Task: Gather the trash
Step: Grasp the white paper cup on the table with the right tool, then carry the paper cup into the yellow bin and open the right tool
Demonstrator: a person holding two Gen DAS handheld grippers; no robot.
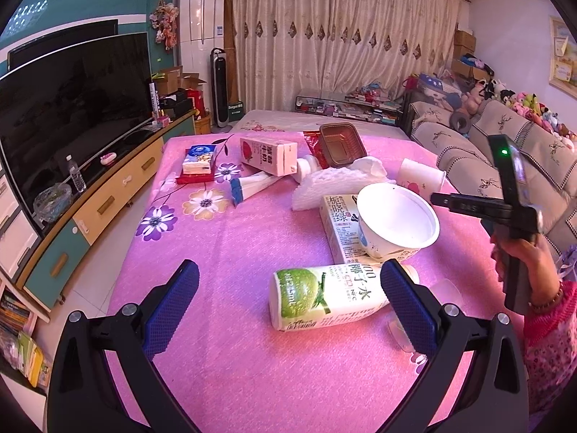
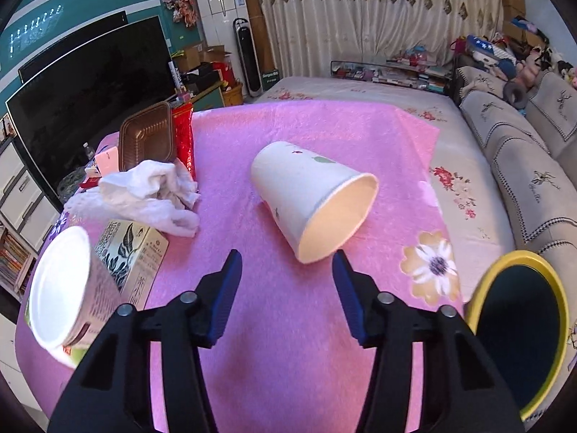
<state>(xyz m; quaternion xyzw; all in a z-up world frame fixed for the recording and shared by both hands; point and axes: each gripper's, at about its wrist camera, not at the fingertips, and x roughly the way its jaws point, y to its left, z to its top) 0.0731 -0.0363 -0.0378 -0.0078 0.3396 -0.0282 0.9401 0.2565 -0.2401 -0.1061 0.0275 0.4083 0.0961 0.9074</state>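
Trash strewn across a pink cloth, 2 grippers over it

Right gripper (image 2: 286, 270) is partly open and empty, just short of a tipped paper cup (image 2: 310, 198); left gripper (image 1: 288, 292) gapes wide, empty, over a coconut-water bottle (image 1: 324, 297).

Bright, pink-tinted, fisheye-bent edges, perhaps slight blur

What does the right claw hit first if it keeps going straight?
Probably the paper cup, lying on its side with its mouth toward the open right claw. Nothing lies between them, though depth is hard to judge.
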